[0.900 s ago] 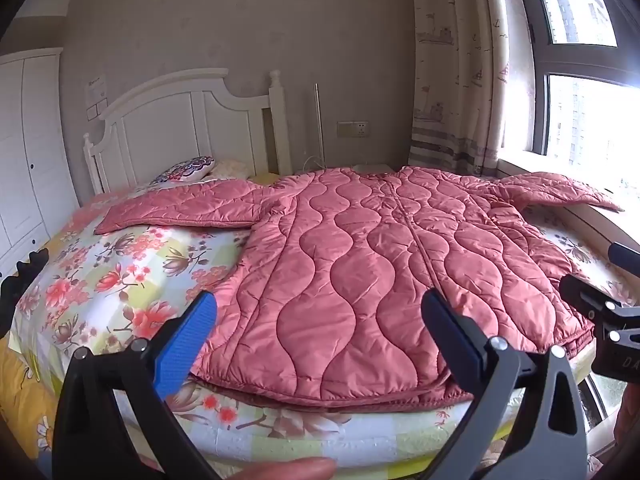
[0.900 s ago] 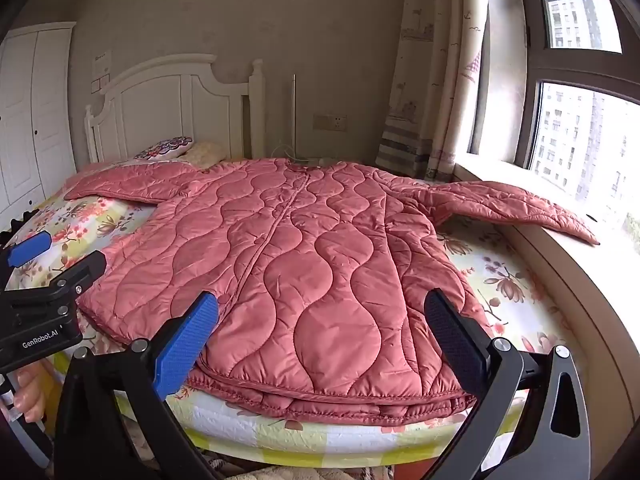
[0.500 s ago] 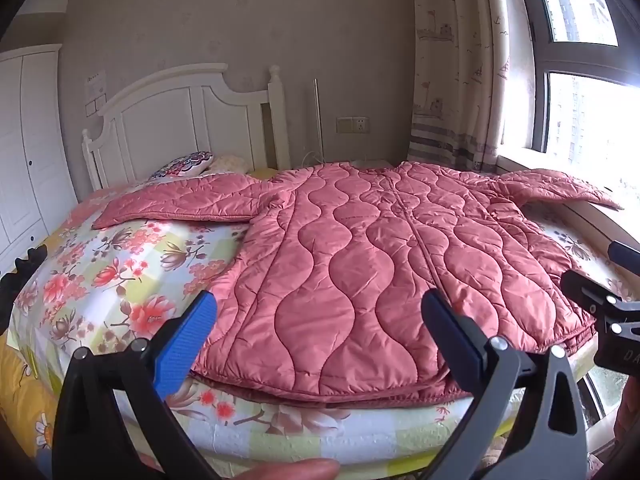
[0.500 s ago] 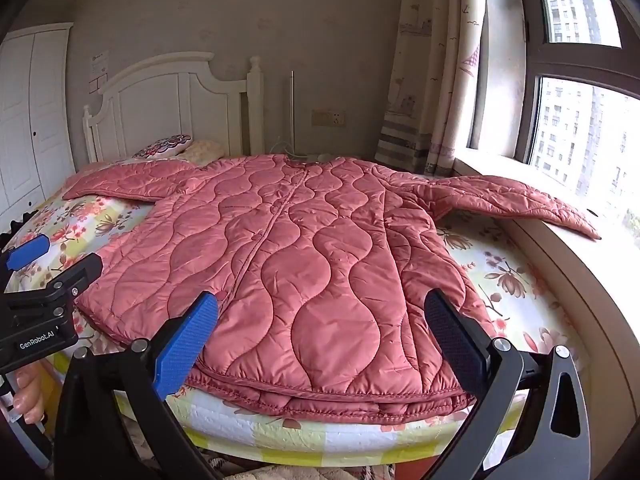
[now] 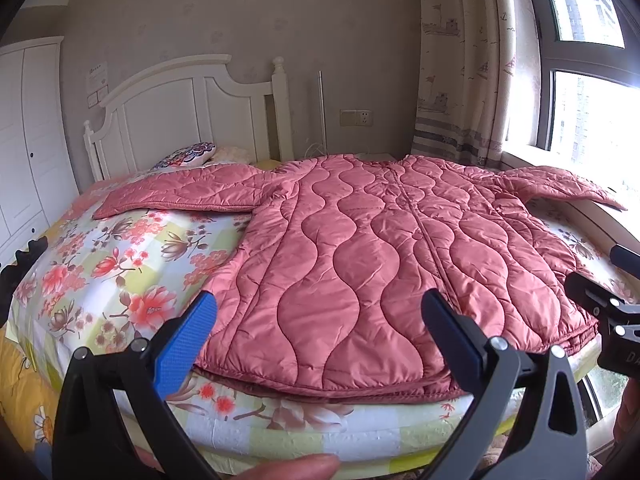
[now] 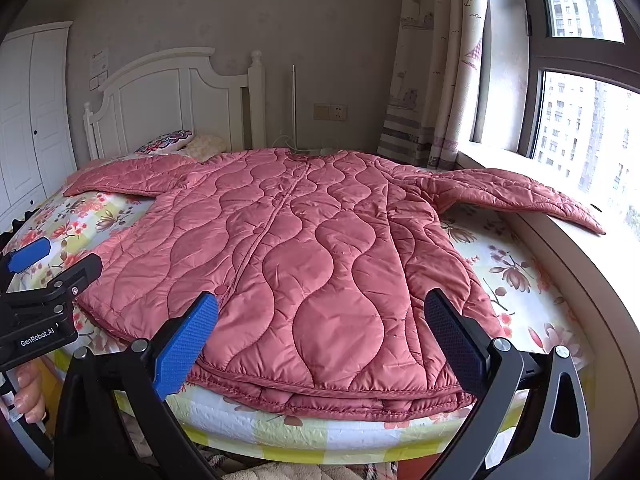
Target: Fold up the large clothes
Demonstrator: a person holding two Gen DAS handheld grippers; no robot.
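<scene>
Holding both tongs, left gripper [image 5: 318, 330] and right gripper [image 6: 320, 330], spread wide and empty, I face a puffy, wave-quilted pink coat [image 6: 304, 256].

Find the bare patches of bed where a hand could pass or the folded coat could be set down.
Free: the sheet left of the coat, below its left sleeve; a narrower strip between coat and sill, under the right sleeve. Crowded: the middle, under the coat.

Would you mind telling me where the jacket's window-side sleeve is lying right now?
In the right wrist view, the sleeve stretches right from the pink quilted jacket, off the floral bed and onto the window ledge.
</scene>
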